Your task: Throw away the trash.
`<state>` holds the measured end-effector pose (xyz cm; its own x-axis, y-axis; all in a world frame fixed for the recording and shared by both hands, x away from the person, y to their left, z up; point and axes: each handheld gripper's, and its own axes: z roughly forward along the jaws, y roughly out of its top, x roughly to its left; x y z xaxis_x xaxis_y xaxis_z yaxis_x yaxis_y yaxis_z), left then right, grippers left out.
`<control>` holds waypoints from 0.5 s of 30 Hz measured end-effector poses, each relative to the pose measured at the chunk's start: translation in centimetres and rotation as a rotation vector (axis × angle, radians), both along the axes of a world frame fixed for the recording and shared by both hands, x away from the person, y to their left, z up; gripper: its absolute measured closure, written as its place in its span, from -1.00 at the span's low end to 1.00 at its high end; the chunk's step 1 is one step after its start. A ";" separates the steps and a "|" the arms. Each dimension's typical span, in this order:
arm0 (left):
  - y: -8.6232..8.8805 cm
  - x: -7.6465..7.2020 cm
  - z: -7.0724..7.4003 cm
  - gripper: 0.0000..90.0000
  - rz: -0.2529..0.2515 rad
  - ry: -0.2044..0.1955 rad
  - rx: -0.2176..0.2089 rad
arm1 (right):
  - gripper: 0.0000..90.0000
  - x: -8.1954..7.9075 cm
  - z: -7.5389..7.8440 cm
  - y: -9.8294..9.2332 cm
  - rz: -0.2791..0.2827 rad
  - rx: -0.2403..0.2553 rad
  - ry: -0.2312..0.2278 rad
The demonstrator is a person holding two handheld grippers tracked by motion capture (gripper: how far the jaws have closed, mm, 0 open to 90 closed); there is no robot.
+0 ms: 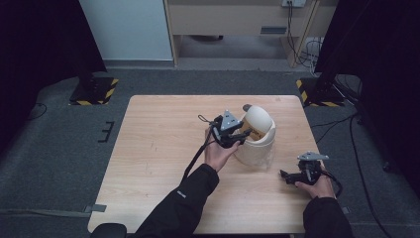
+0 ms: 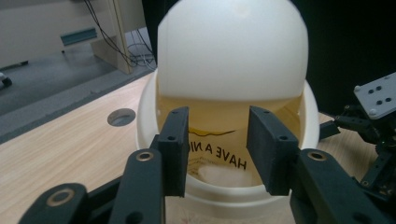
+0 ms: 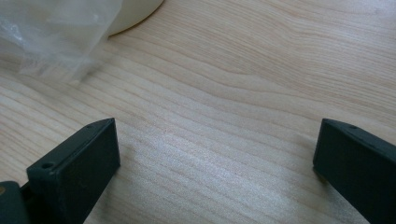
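Cream swing-lid bin (image 1: 257, 141) stands upright on the wooden bench (image 1: 153, 148), right of the bench's middle. Its domed lid (image 2: 232, 46) is tipped back, leaving the mouth facing the left gripper. Inside the mouth: a yellowish liner with black print, read upside down in the left gripper view as "HAVE A NI…" (image 2: 219, 156), and a pale lump lower down that is too blurred to name.

Left gripper (image 1: 241, 135) is held level at the bin's mouth, on the side away from the right gripper. Jaws part-open; nothing is pinched between the pads. In the left gripper view the two pads (image 2: 173, 149) frame the opening, at or just over the front rim; contact with the rim cannot be settled.

Right gripper (image 1: 284, 175) rests low over the bench near the bin's base, toward the near-right corner, apart from the bin. Jaws spread wide, bare wood between the pads (image 3: 79, 158).

Clear plastic film (image 3: 51, 35) lies crumpled on the bench against the bin's base, on the right gripper's side.

A round cable hole (image 2: 121, 116) sits in the bench beyond the bin.
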<state>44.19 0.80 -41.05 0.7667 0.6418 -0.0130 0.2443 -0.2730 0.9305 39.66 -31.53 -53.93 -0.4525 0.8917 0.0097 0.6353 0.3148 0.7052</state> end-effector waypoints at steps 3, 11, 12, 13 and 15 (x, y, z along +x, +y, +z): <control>0.9 -0.5 0.6 0.20 -0.001 -0.013 -0.008 | -0.98 0.0 0.0 0.0 0.000 0.000 0.000; 5.0 -2.3 1.5 -0.06 0.003 -0.014 -0.023 | -0.98 0.0 0.0 0.0 0.000 0.000 0.000; 5.0 -2.3 1.5 -0.09 0.003 -0.014 -0.023 | -0.98 0.0 0.0 0.0 0.000 0.000 0.000; 6.0 -2.7 1.2 -0.11 0.009 -0.014 -0.021 | -0.99 0.0 0.0 0.0 0.000 0.000 0.000; 6.5 -2.9 1.0 -0.13 0.015 -0.012 -0.019 | -0.99 0.0 0.0 0.0 0.000 0.000 0.000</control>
